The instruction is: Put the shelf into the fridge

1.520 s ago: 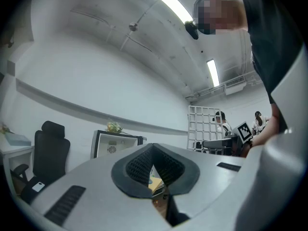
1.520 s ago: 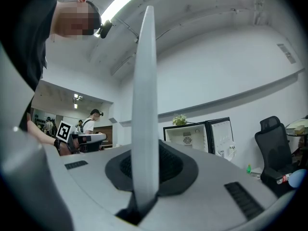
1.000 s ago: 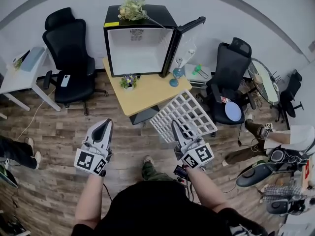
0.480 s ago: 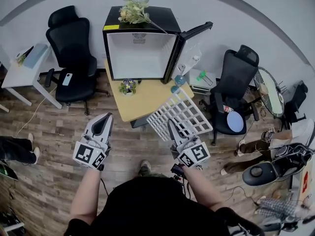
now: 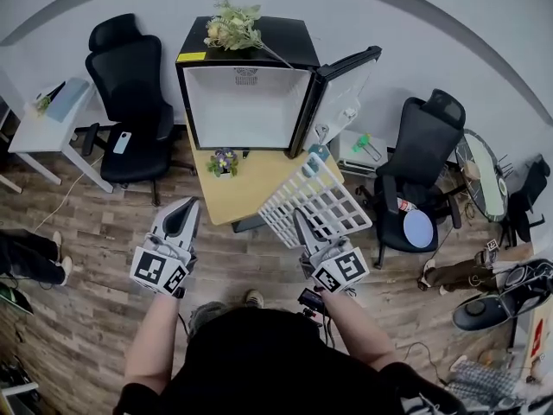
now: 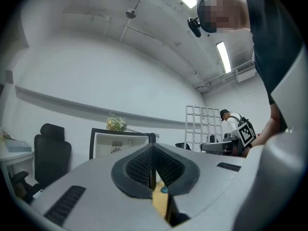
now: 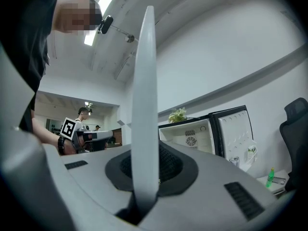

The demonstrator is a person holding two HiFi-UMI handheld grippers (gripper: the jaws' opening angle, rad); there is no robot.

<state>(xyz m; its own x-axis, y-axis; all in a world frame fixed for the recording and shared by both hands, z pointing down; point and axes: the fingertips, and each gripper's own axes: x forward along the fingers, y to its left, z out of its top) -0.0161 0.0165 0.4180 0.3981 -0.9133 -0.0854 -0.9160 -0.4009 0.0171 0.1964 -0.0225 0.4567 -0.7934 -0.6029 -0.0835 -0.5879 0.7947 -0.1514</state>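
your right tool (image 5: pixel 301 221) is clamped on the near edge of the white wire-grid shelf (image 5: pixel 322 199) - in the right gripper view the shelf rises edge-on as a pale blade, pinched between the dark pads. the shelf is up in the air and tilted, its far corner reaching over the right side of the light wooden surface (image 5: pixel 244 188). it sits in front of the fridge opening and outside it.

your left tool (image 5: pixel 182 217) hangs out to the left above the wood-plank floor (image 5: pixel 95 232), well apart from the shelf. its jaws are pressed together with only a thin seam showing, and nothing sits between them.

ahead of you the black mini fridge with the white interior (image 5: pixel 244 102) sits at the back of the surface. its door (image 5: pixel 342 93) is swung wide to the right and the cavity faces you. a leafy green plant with pale blossoms (image 5: pixel 230 28) lies on top of the fridge - a small potted posy (image 5: pixel 224 162) stands on the surface just in front of it.

a black office chair (image 5: pixel 131 93) stands left of the fridge, beside a white desk (image 5: pixel 39 132). a second black office chair (image 5: pixel 423 150) stands to the right, past the open door.
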